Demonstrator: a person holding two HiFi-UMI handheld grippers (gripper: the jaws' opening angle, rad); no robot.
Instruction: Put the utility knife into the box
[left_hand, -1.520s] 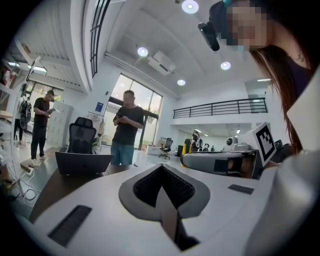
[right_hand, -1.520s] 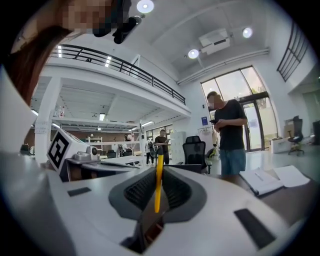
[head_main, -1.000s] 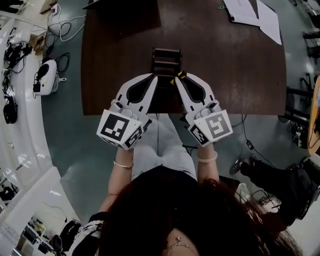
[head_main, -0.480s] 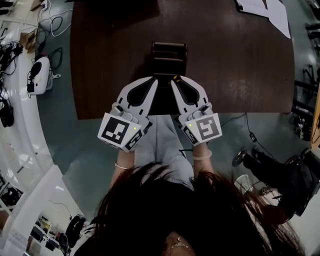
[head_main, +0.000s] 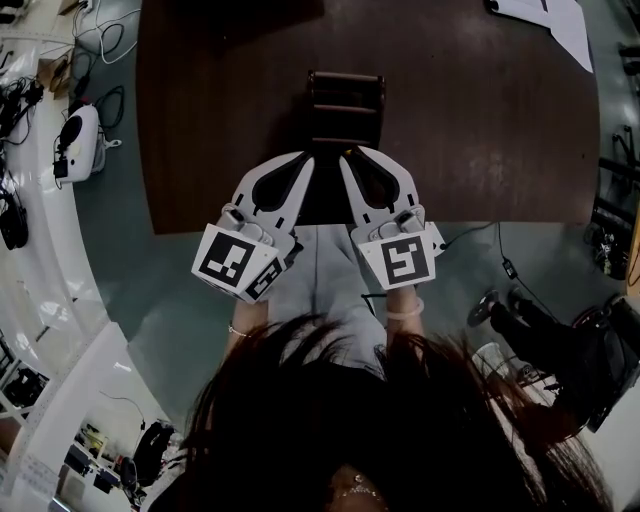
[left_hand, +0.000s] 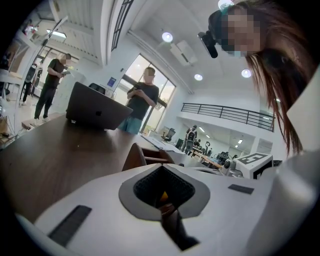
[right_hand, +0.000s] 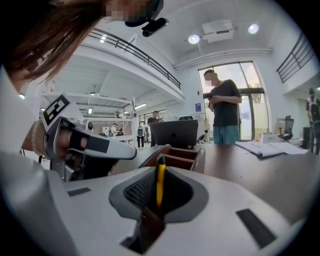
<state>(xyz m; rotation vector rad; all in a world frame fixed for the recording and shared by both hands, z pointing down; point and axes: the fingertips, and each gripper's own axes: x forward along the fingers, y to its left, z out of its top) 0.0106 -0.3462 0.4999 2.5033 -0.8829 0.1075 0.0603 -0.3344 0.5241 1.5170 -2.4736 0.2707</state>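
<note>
The brown wooden box (head_main: 345, 95) with open compartments stands on the dark table (head_main: 480, 130), just beyond both gripper tips. My right gripper (head_main: 345, 153) is shut on the yellow and black utility knife (right_hand: 160, 180), which stands upright between its jaws. In the right gripper view the box (right_hand: 176, 154) lies straight ahead. My left gripper (head_main: 306, 157) is beside the right one, jaws together. A small yellow speck (left_hand: 163, 193) shows in its hollow; I cannot tell what it is. The box (left_hand: 145, 156) is just ahead of it. The head view hides the knife.
A laptop (left_hand: 95, 107) sits at the table's far end, with people standing behind it. Papers (head_main: 550, 20) lie at the far right corner. The table's near edge (head_main: 200, 228) runs under the grippers. Cables and devices (head_main: 75, 150) lie on the floor at left.
The right gripper has rolled and drawn a little closer to the left one. The knife's yellow tip, seen earlier at the right jaws, no longer shows in the head view.
</note>
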